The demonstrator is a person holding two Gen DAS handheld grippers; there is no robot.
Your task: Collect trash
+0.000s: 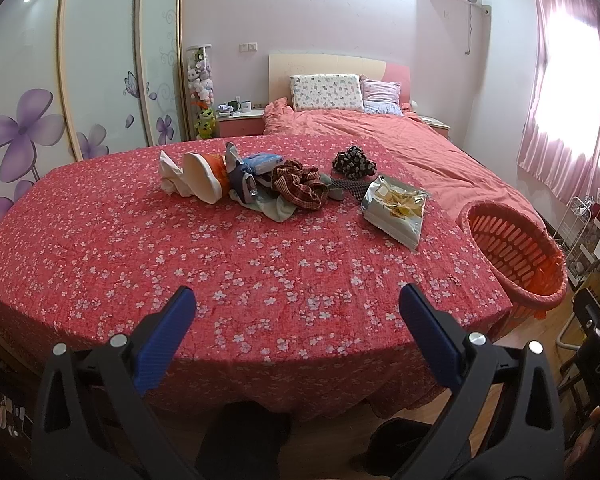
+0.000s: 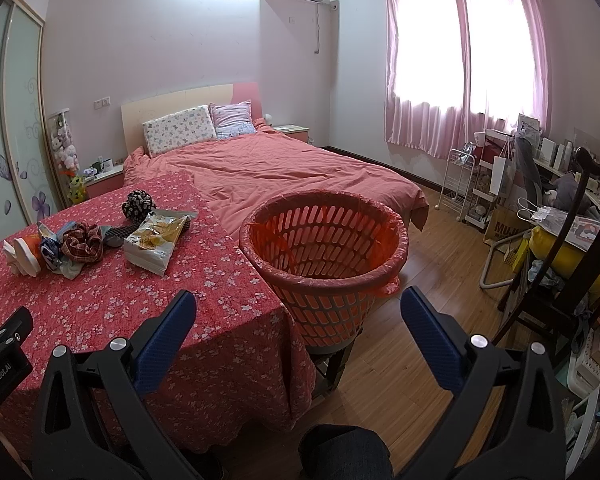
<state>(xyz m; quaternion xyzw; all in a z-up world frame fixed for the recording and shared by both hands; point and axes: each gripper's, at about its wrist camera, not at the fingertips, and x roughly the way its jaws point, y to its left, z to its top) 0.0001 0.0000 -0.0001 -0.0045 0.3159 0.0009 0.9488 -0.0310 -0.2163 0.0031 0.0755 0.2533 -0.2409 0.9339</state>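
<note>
Chip bag (image 1: 394, 210) and paper cup (image 1: 202, 176) lie on the tablecloth (image 1: 220, 264), well ahead of our left gripper (image 1: 296, 312); basket (image 2: 324, 248) sits just beyond our right gripper (image 2: 298, 314). Both spread wide, holding nothing.

Matt floral cloth (image 1: 260, 280) over the counter. Glossy foil chip bag (image 1: 394, 210). Crumpled paper cup (image 1: 204, 174). Woven plaid scrunchie (image 1: 298, 186). Slotted plastic basket (image 2: 324, 276) lined with thin glossy film. Wrinkled cotton duvet (image 2: 284, 176). Smooth wood floor (image 2: 428, 280). Matt black plastic claws, textured blue pads (image 1: 168, 334), shiny metal rivets.
</note>
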